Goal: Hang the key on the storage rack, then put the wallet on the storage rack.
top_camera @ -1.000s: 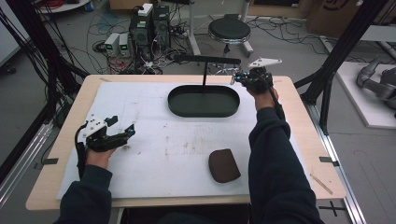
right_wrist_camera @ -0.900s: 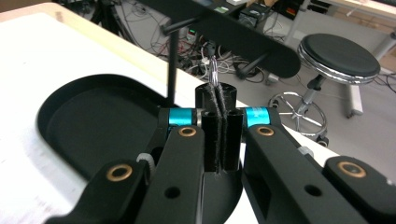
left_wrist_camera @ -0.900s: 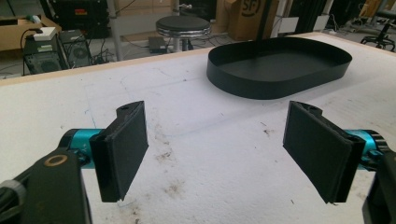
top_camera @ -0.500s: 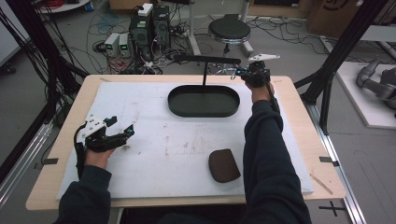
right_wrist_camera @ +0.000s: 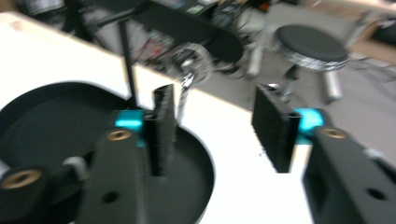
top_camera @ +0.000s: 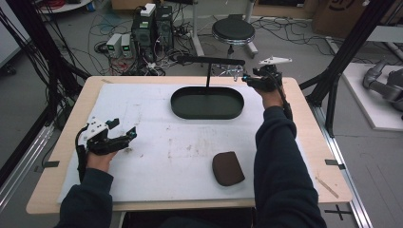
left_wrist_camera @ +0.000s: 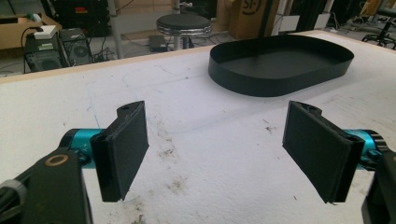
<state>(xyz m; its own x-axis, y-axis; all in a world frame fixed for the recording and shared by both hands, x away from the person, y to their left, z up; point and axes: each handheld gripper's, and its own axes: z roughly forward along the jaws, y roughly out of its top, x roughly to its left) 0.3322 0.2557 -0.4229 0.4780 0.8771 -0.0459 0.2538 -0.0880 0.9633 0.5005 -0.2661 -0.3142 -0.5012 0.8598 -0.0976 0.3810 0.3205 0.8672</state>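
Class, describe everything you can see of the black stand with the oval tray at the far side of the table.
The black stand has a shallow oval tray as its base, matt and dark, looking like thin metal, with a low upright wall. It holds nothing. A thin post rises from its far edge and carries a flat horizontal bar. Silvery keys hang from the bar's right end. The tray rests flat on the white sheet. The right gripper, jaws just opened, is beside the keys, with nothing visibly between the jaws.

jaws: apart, just been opening, nothing between them
keys point(right_wrist_camera: 189, 65): hanging from black bar point(right_wrist_camera: 187, 25), upper centre
tray point(right_wrist_camera: 56, 121): lower left
stool point(right_wrist_camera: 310, 44): upper right
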